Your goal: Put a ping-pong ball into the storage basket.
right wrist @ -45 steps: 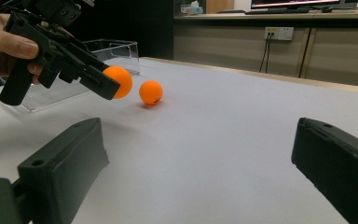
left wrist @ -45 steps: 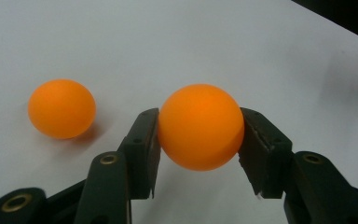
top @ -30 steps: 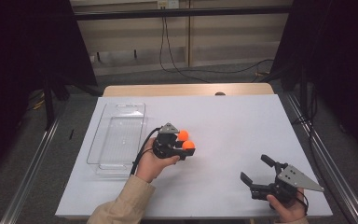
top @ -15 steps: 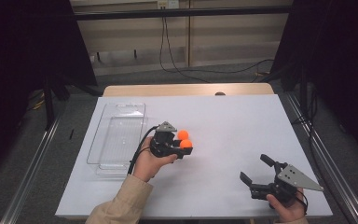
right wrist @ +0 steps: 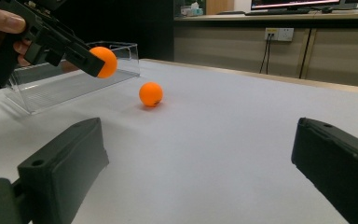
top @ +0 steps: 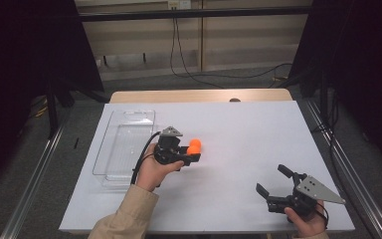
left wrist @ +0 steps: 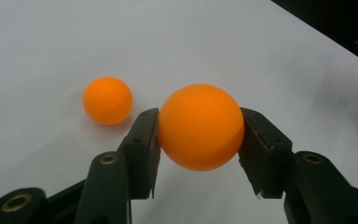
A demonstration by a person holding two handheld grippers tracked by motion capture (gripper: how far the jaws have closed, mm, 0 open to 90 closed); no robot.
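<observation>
While our left gripper point(top: 193, 152) clamps a small orange plastic ball point(left wrist: 200, 126) between its black jaws above the white table point(top: 238, 129), a second orange ball point(left wrist: 107, 100) lies on the surface just beyond. Beside it sits the clear plastic tray point(top: 124, 144). Our right gripper point(top: 273, 180) rests wide open, empty.

left gripper point(top: 193, 152) sits mid-frame, raised, jaws clamped tight; right gripper point(top: 274, 181) rests at lower right with jaws spread wide
</observation>
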